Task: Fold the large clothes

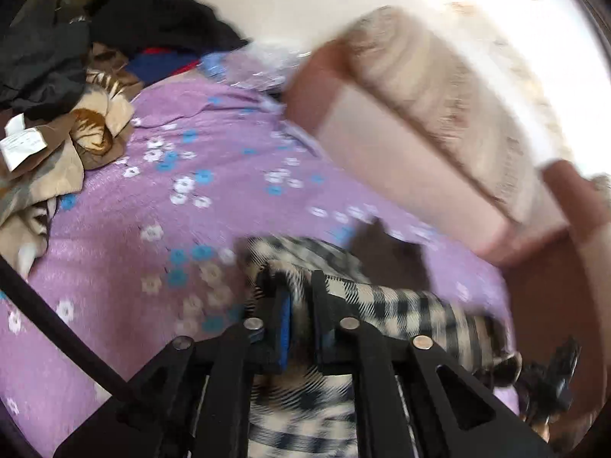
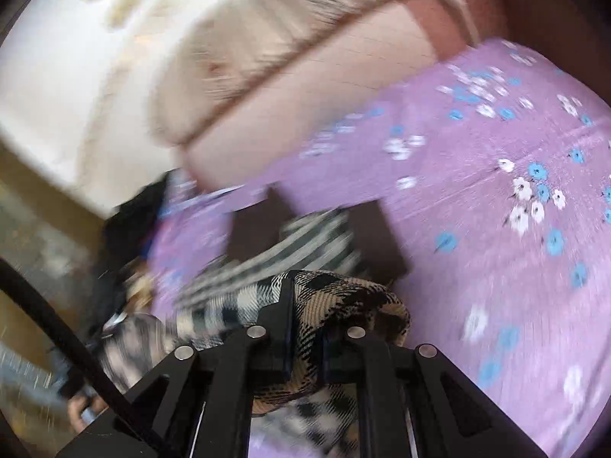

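A black-and-cream checked garment [image 1: 382, 305] hangs between both grippers above a purple flowered bedsheet [image 1: 160, 198]. My left gripper [image 1: 301, 290] is shut on a bunched edge of the checked garment. My right gripper [image 2: 305, 297] is shut on another bunched part of the same garment [image 2: 343, 301], where its tan and black weave shows. The cloth stretches leftward from the right gripper. Both views are blurred by motion.
A pile of dark and tan clothes [image 1: 68, 87] lies at the bed's far left. A beige and pink sofa [image 1: 427, 114] stands beside the bed and also shows in the right wrist view [image 2: 290, 76]. The purple sheet [image 2: 496, 198] spreads to the right.
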A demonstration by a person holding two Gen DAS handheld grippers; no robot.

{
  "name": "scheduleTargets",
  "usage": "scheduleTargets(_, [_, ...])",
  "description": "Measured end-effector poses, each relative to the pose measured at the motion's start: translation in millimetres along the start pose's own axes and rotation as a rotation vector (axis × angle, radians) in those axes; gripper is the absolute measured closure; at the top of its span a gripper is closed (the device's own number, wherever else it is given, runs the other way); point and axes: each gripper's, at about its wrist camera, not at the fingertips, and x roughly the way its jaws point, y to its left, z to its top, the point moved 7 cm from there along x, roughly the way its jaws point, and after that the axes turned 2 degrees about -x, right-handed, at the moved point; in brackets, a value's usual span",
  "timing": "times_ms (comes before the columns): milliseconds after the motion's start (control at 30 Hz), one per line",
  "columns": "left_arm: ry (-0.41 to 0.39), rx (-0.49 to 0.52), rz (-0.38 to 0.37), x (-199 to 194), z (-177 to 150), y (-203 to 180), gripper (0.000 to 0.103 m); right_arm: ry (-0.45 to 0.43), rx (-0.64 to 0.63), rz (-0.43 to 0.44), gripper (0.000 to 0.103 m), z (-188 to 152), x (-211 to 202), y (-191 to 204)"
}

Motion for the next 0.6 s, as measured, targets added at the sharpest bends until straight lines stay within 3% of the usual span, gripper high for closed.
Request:
scheduleTargets(67, [0.015, -0.062, 0.004, 16.6, 6.5, 7.1, 0.083, 0.038, 0.021, -0.095, 0.087, 10.1, 32.5, -17.9])
scheduleTargets(100, [0.015, -0.075, -0.015, 17.8, 7.4, 9.0, 0.068, 0.063, 0.048, -0.128, 0.083, 9.1, 48.5, -25.3])
scheduleTargets(167, [-0.010, -0.067, -0.044, 13.8, 7.5, 11.1, 0.043, 0.061, 0.049, -0.100, 0.067, 8.0, 57.2, -23.5])
scheduleTargets(200, [-0.027, -0.060, -0.035, 10.7, 7.5, 13.2, 0.040, 0.042, 0.018, -0.082, 0.059, 8.9, 56.0, -17.5])
scheduleTargets(367, [-0.031, -0.033, -0.038, -4.1, -7.7, 20.6, 0.039, -0.021, -0.075, -0.087, 0.050, 15.1, 34.6, -2.8])
scheduleTargets(467, [-0.021, 0.018, -0.034, -8.9, -29.5, 23.2, 0.036, -0.095, -0.093, -0.092, 0.034, 22.9, 11.0, 2.0])
scheduleTargets(600, [0.022, 0.109, -0.004, 1.7, -51.7, 21.5, 0.036, -0.145, -0.166, -0.104, 0.030, 22.0, -18.0, 13.1])
